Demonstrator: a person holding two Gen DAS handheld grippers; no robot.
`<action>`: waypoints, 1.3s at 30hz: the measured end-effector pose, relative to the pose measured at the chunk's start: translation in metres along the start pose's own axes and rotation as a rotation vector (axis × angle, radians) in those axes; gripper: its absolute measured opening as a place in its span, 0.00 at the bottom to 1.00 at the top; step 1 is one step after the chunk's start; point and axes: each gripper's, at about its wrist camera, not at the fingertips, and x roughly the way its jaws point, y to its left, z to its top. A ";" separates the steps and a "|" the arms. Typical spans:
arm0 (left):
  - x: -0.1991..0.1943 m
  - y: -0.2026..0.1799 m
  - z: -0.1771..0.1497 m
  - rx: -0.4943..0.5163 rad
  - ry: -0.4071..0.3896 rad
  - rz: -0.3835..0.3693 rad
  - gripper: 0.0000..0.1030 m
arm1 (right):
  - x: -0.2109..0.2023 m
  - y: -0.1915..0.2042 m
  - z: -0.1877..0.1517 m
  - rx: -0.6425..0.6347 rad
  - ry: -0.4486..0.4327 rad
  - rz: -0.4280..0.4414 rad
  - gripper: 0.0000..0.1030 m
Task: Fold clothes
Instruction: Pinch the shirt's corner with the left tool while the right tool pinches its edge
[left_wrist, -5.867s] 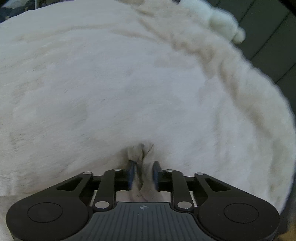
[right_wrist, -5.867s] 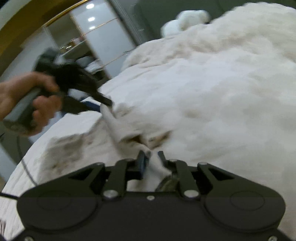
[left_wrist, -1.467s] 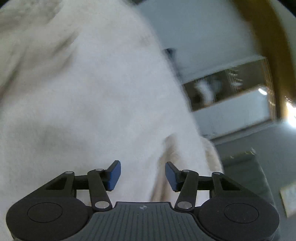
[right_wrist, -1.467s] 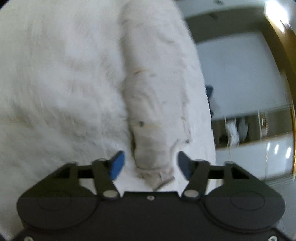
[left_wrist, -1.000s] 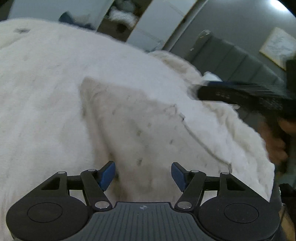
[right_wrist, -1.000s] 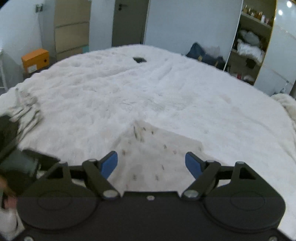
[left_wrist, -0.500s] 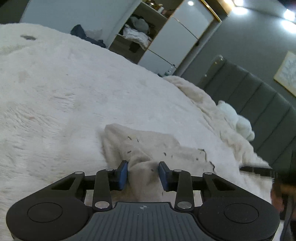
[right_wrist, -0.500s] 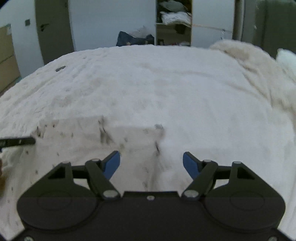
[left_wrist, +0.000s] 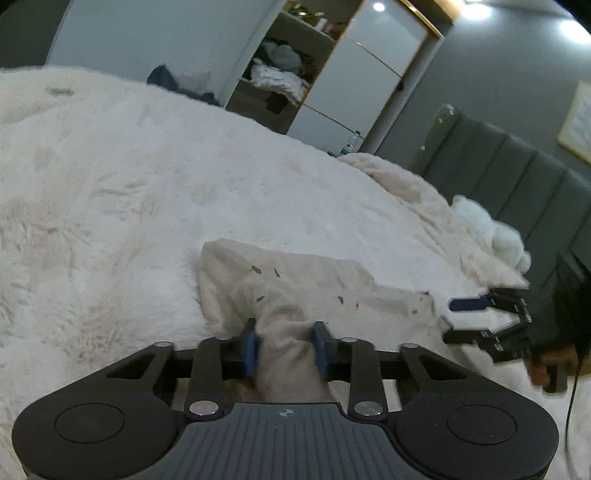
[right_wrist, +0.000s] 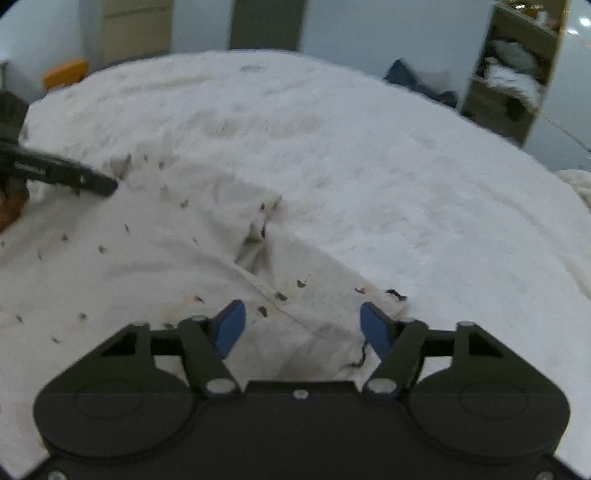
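**Two corners, one fold in the making**

Nearest us, our left claw is closing, its blue pads already pinching a bunched corner of the cream garment so it can be lifted. Our right claw is closing too, pads not yet touching the hem lying between them. Beyond, the garment lies spread on the fluffy white bed, which gives it room to fold.

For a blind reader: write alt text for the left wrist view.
The left gripper is closing its blue pads on a bunched fold of a cream speckled garment lying on a white fluffy bedspread. At the right edge, the right gripper reaches the garment's far end; an open wardrobe stands behind.
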 end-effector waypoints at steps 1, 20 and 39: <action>0.003 -0.003 0.002 0.025 -0.006 -0.001 0.12 | 0.004 0.000 0.003 -0.016 0.021 0.019 0.58; 0.000 -0.028 0.007 0.228 -0.044 0.054 0.07 | -0.012 0.018 0.034 -0.248 0.025 0.002 0.02; 0.004 -0.019 0.001 0.238 -0.017 0.020 0.07 | 0.073 0.033 0.080 -0.296 0.154 0.361 0.10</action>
